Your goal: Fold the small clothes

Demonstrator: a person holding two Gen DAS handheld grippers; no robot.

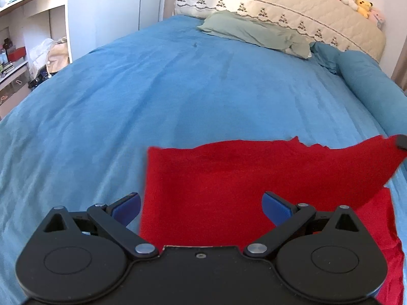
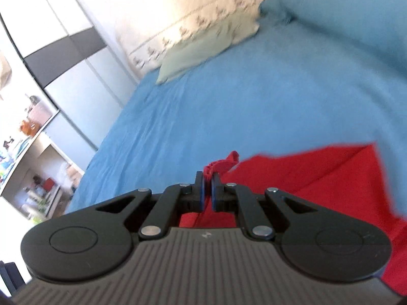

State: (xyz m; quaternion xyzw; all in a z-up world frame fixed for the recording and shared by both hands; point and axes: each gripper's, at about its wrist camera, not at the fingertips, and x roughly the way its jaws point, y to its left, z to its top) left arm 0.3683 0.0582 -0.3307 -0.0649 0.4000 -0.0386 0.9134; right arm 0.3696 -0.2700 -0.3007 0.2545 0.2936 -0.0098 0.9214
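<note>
1. Right gripper (image 2: pixel 207 178) is pinched tight on a bunched corner of the red cloth (image 2: pixel 318 183). A little tuft of fabric pokes out past the tips, so the bite looks solid.
2. Left gripper (image 1: pixel 201 203) has its blue pads (image 1: pixel 276 207) spread wide with nothing between them. It just hangs over the near edge of the cloth, not gripping anything.
3. The cloth itself lies on the blue bedspread (image 1: pixel 152 89). Its right side is pulled up off the bed into a slanted flap, and the left part sits flat.
4. My take on doing this fold well: carry that raised corner across in one smooth arc and keep the flap taut so it doesn't sag and crease. Line it up with the opposite edge before letting go.
5. I'd also drop the free gripper onto the flat part as an anchor, otherwise the whole piece may slide.
6. Further out, a pale green pillow (image 1: pixel 254 31) sits near the headboard, well away from the action.
</note>
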